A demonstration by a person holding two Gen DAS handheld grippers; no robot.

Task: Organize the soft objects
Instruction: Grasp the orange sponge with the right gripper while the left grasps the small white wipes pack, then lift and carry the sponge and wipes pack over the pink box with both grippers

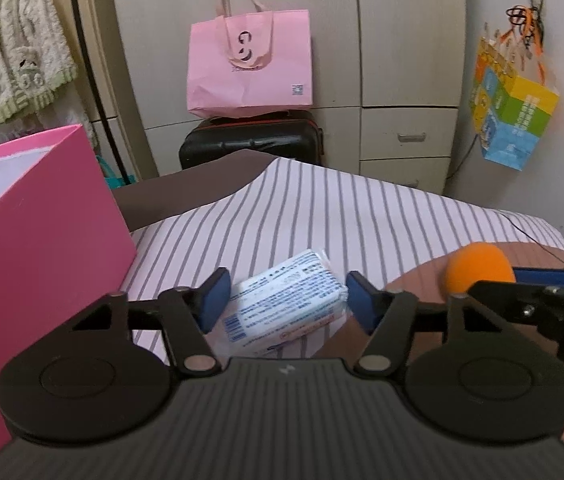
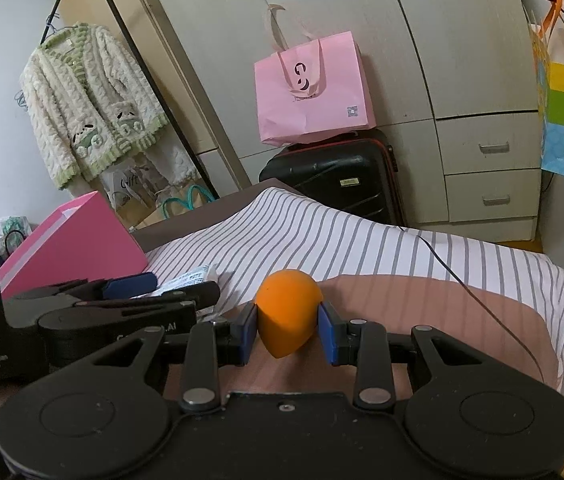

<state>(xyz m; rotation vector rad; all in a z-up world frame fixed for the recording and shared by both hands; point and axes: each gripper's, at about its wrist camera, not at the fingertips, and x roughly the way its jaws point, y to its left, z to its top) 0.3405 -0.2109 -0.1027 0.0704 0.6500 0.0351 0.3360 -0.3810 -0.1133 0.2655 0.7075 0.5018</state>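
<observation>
A white tissue pack with blue print point(image 1: 282, 300) lies on the striped bed between the blue pads of my left gripper point(image 1: 288, 300). The jaws are wide open, one on each side of the pack, not pressing it. My right gripper point(image 2: 288, 330) is shut on an orange teardrop sponge point(image 2: 288, 314) and holds it just above the bed. The sponge also shows at the right of the left wrist view point(image 1: 478, 270). An open pink box point(image 1: 38, 240) stands at the left of the bed and shows in the right wrist view too point(image 2: 78, 240).
A striped sheet point(image 1: 362, 216) covers the bed, with a brown patch point(image 2: 422, 308) near the sponge. A black cable point(image 2: 462, 280) runs across it. Behind stand a black suitcase point(image 2: 334, 176) with a pink bag point(image 2: 310, 92), a wardrobe with drawers point(image 2: 490, 172), and a hanging cardigan point(image 2: 90, 104).
</observation>
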